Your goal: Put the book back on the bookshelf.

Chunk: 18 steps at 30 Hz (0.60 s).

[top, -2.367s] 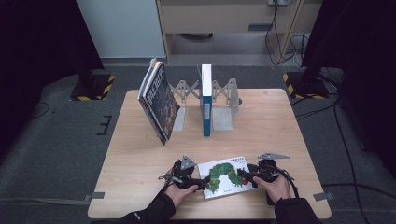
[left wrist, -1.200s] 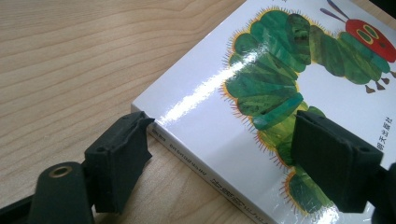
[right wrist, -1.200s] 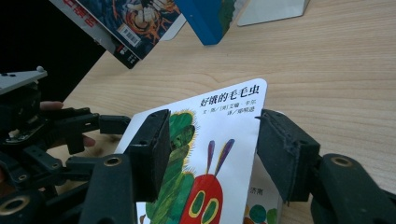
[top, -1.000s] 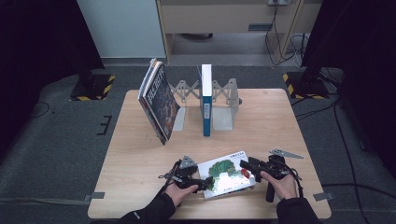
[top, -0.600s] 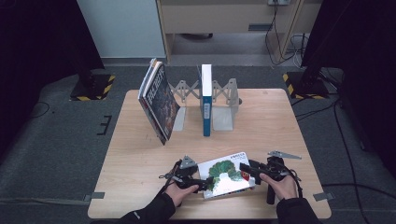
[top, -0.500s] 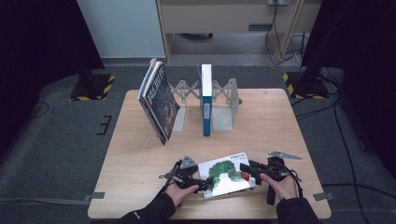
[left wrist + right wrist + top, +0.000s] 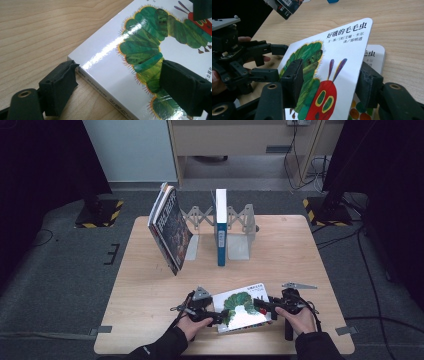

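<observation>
A white picture book with a green caterpillar [image 7: 242, 307] lies near the table's front edge. My left gripper [image 7: 220, 316] is at its left corner. In the left gripper view the left gripper [image 7: 120, 75] straddles that corner, one jaw beside the spine and the other over the cover [image 7: 140, 50], and the jaws stand wide. My right gripper [image 7: 261, 304] is at the book's right side. The right gripper [image 7: 331, 77] has the lifted front cover [image 7: 337, 50] slanting between its jaws. These jaws have just been closing but still stand apart around it.
At the back of the table [image 7: 300, 255] a blue book [image 7: 220, 227] stands upright between metal bookends [image 7: 240, 232]. Dark books [image 7: 170, 227] lean at their left. Bare wood lies between them and the picture book.
The right gripper has shifted slightly rightward along the book's edge, and the cover on that side has risen a little. The left gripper has stayed put.
</observation>
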Each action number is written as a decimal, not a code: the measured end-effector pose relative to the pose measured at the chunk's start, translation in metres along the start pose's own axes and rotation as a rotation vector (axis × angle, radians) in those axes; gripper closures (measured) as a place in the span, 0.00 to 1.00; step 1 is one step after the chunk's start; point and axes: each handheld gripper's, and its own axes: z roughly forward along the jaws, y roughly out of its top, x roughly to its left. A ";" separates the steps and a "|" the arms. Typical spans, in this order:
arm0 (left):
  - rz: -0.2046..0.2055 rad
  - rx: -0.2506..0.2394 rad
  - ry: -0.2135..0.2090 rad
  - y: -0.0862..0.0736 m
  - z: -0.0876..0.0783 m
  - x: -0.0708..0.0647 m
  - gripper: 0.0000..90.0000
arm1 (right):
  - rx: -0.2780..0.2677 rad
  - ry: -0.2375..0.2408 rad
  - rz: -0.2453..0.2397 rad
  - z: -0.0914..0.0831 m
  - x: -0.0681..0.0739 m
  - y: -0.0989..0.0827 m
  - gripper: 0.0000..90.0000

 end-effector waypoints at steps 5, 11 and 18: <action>-0.004 -0.004 -0.008 0.000 0.001 0.001 0.15 | 0.055 0.032 -0.016 0.010 0.002 0.001 0.57; 0.001 -0.001 -0.005 0.002 -0.001 0.001 0.17 | 0.062 0.043 -0.013 0.012 0.001 0.006 0.65; -0.010 -0.002 -0.008 0.003 -0.002 0.003 0.22 | 0.042 0.064 -0.003 0.008 0.001 0.008 0.74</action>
